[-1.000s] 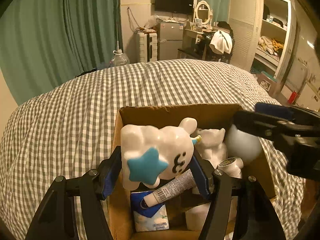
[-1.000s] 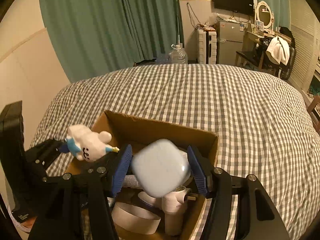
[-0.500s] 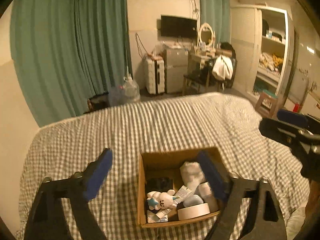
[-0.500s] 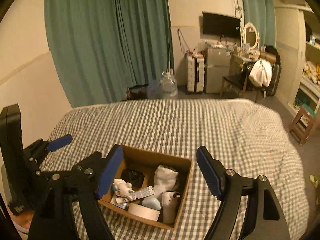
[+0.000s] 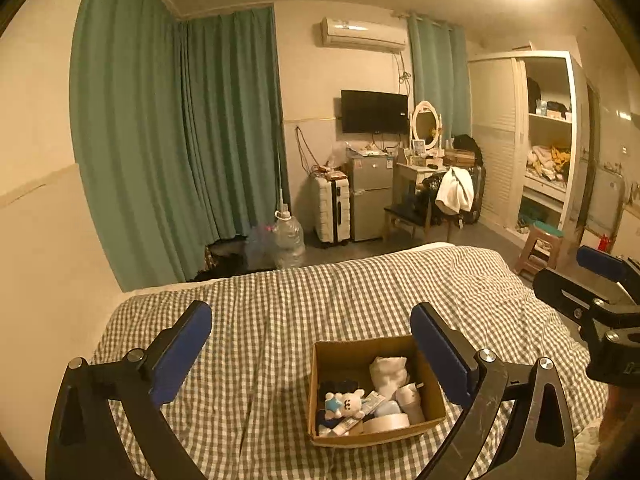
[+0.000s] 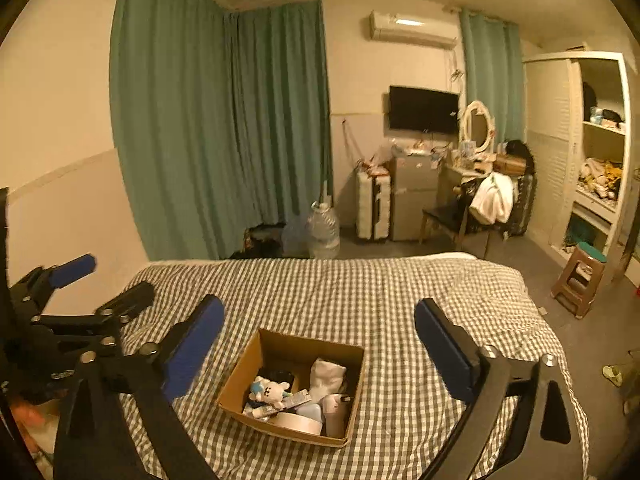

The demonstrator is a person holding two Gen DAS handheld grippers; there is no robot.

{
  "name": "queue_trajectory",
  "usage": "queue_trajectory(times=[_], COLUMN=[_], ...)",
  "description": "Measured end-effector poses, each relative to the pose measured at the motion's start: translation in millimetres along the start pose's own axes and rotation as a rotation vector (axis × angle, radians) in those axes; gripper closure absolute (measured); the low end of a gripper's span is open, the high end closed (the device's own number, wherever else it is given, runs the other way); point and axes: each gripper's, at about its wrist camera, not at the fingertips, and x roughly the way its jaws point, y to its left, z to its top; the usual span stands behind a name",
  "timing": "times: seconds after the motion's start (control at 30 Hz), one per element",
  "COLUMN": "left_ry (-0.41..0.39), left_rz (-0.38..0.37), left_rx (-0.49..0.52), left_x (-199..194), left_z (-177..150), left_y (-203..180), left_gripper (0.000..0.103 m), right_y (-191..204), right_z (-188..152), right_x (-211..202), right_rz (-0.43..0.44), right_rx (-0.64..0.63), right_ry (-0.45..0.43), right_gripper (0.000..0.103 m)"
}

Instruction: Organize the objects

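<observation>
An open cardboard box (image 5: 343, 352) (image 6: 240, 376) sits on the checked bed. Inside lie a white plush toy with a blue star (image 5: 344, 402) (image 6: 270, 392), a white cloth (image 5: 389, 372) (image 6: 326, 376), a tube, a white tape roll (image 5: 386, 423) (image 6: 298, 421), a pale blue round case (image 6: 310, 411) and a white bottle (image 6: 334, 412). My left gripper (image 5: 310, 354) is open and empty, high above and behind the box. My right gripper (image 6: 318, 354) is open and empty, also well above the box. Each gripper shows at the edge of the other's view.
The grey-and-white checked bed (image 5: 360, 292) (image 6: 380, 292) fills the foreground. Beyond its far edge stand a water jug (image 5: 289, 236), a white suitcase (image 5: 331, 210), a small fridge, a chair with a white garment (image 5: 454, 190) and a stool (image 6: 578, 280). Green curtains hang on the left.
One second ago my left gripper held the plush toy and my right the pale blue case over the box. Both items now lie in the box; both grippers have opened and pulled far back and up.
</observation>
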Motion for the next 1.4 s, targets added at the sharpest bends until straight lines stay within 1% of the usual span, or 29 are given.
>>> queue_trajectory(times=[0.1, 0.17, 0.3, 0.4, 0.47, 0.57, 0.67, 0.73, 0.77, 0.8, 0.87, 0.93, 1.0, 1.1, 1.4], left_ry=[-0.027, -0.040, -0.057, -0.060, -0.058, -0.058, -0.035, -0.010, 0.001, 0.006, 0.008, 0.012, 0.022, 0.029, 0.046], left_rz=[0.031, 0.037, 0.052, 0.066, 0.084, 0.107, 0.107, 0.106, 0.125, 0.159, 0.168, 0.153, 0.148, 0.115, 0.094], left_rx=[0.006, 0.001, -0.029, -0.041, -0.045, -0.055, -0.075, -0.064, -0.056, -0.052, -0.049, -0.062, -0.082, -0.101, -0.115], left_x=[-7.8, -11.2, -7.0, 2.5, 9.2, 20.9, 37.7, 48.9, 52.2, 54.6, 54.4, 54.6, 56.0, 56.9, 52.5], left_z=[-11.9, -21.2, -41.5, -61.5, -73.6, -97.0, -121.4, -136.2, -140.9, -146.7, -152.4, -157.0, -159.7, -161.0, -164.2], left_y=[0.5, 0.9, -0.5, -8.1, -12.4, -18.1, -22.6, -26.8, -28.5, -29.6, -29.9, -26.8, -23.3, -20.9, -16.9], left_gripper=[0.000, 0.000, 0.000, 0.000, 0.000, 0.000, 0.000, 0.000, 0.000, 0.000, 0.000, 0.000, 0.000, 0.000, 0.000], right_y=[1.6, 2.9, 2.6, -1.6, -5.2, -7.8, -14.0, -18.0, -18.9, -19.3, -19.6, -19.5, -21.0, -23.2, -28.0], right_z=[-11.5, -22.4, -46.9, -71.5, -87.6, -116.6, -144.5, -157.3, -162.6, -167.4, -174.4, -179.4, -184.0, -185.9, -190.8], right_x=[-7.0, -9.5, -6.1, 9.8, 19.2, 33.0, 46.0, 52.0, 53.1, 54.8, 57.4, 58.2, 60.5, 64.1, 64.9], right_rz=[-0.019, -0.032, -0.066, -0.100, -0.107, -0.152, -0.164, -0.161, -0.166, -0.170, -0.170, -0.171, -0.170, -0.165, -0.150], right_rx=[-0.007, -0.019, -0.022, -0.014, -0.014, -0.032, -0.021, -0.013, -0.018, -0.028, -0.052, -0.067, -0.075, -0.067, -0.014], right_ry=[-0.036, -0.053, -0.089, -0.063, -0.051, -0.040, -0.027, -0.024, -0.031, -0.037, -0.044, -0.054, -0.044, -0.035, 0.004], right_gripper=[0.002, 0.002, 0.001, 0.001, 0.001, 0.001, 0.001, 0.001, 0.001, 0.001, 0.001, 0.001, 0.001, 0.001, 0.001])
